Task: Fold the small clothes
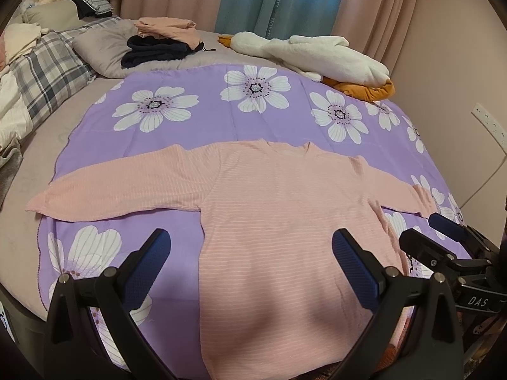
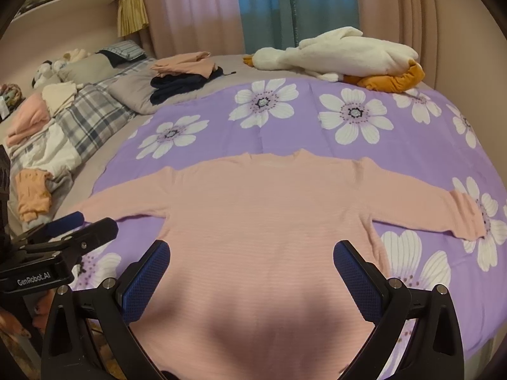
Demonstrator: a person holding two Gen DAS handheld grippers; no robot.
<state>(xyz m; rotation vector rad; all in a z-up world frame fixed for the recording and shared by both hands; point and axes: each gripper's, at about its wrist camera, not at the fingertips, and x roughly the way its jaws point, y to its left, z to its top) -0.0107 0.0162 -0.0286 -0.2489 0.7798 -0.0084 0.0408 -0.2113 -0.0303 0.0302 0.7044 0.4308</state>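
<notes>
Pink ribbed knit, long-sleeved: the small top (image 1: 285, 221) lies flat on the purple flowered sheet (image 1: 221, 107) spread over the bed, neckline away from me, hem nearest, both sleeves stretched out to the sides. I see no fold in it yet, so I judge the task to be at its start for this garment: spreading done, first fold pending.

My left claw (image 1: 252, 262) hangs over the lower body of the top near its left edge, fingers wide apart and holding nothing. My right claw (image 2: 252, 269) hangs over the lower middle of the top, likewise spread and empty. Each shows at the edge of the other's view, so they sit just beside one another.

Next move, as I judge it: bring a sleeve across the body. The left sleeve (image 1: 120, 186) ends beyond the sheet's edge on the grey cover; the right sleeve (image 2: 443, 212) ends on a printed flower. Each claw needs to travel outward to a cuff and pinch the cloth (thin knit, likely to drag the sheet with it if taken too deep).

Folded pink and dark garments (image 1: 161, 39) are stacked at the far side, beside a white plush toy (image 1: 310, 53).
</notes>
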